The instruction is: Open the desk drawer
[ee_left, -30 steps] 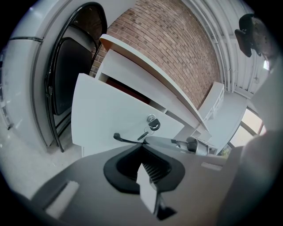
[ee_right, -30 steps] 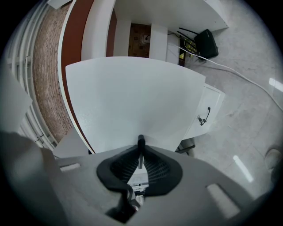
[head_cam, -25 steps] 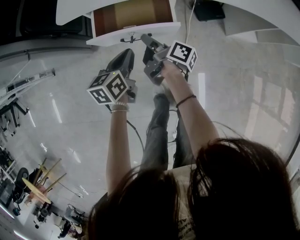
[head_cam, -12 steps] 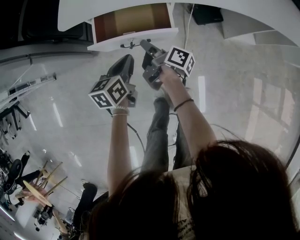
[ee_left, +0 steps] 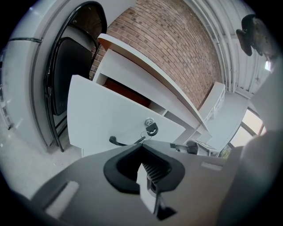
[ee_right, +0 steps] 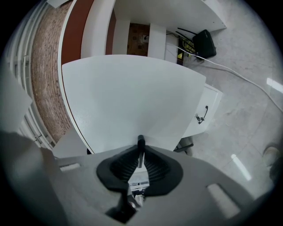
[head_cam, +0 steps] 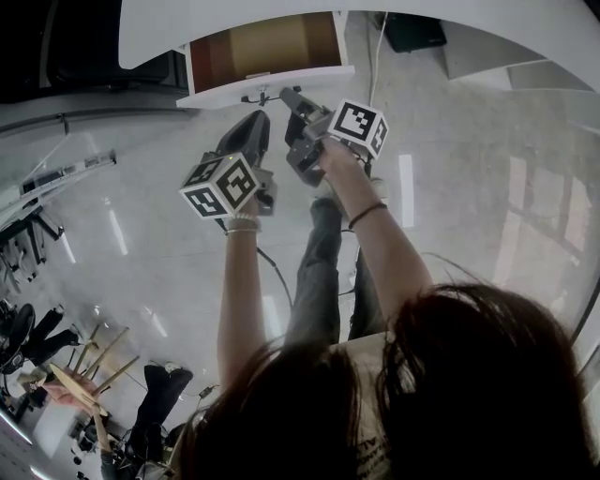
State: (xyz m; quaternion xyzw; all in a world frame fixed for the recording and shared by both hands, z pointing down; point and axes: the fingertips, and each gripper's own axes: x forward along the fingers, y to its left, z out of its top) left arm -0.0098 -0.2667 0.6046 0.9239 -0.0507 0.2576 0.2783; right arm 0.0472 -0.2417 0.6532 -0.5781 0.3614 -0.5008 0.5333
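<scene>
The white desk drawer (head_cam: 309,77) stands pulled out from under the desk top (head_cam: 150,28), showing its brown inside (head_cam: 262,42). My right gripper (head_cam: 284,93) is shut on the thin dark drawer handle (ee_right: 140,145), which runs between its ribbed pads (ee_right: 152,167) against the white drawer front (ee_right: 132,97). My left gripper (head_cam: 251,122) hangs just below the drawer front, jaws together with nothing in them. From the left gripper (ee_left: 148,170) I see the drawer front (ee_left: 101,119), the handle (ee_left: 116,141) and a key in the lock (ee_left: 151,127).
A black chair frame (ee_left: 55,88) stands left of the drawer and a brick wall (ee_left: 177,48) rises behind. A second white unit with a small handle (ee_right: 202,114) sits under the desk. A black box (head_cam: 417,19) and cable (ee_right: 234,70) lie on the floor.
The right gripper stays shut on the handle, and slightly more of the drawer's brown inside shows. The left gripper has kept its place below the drawer front.
</scene>
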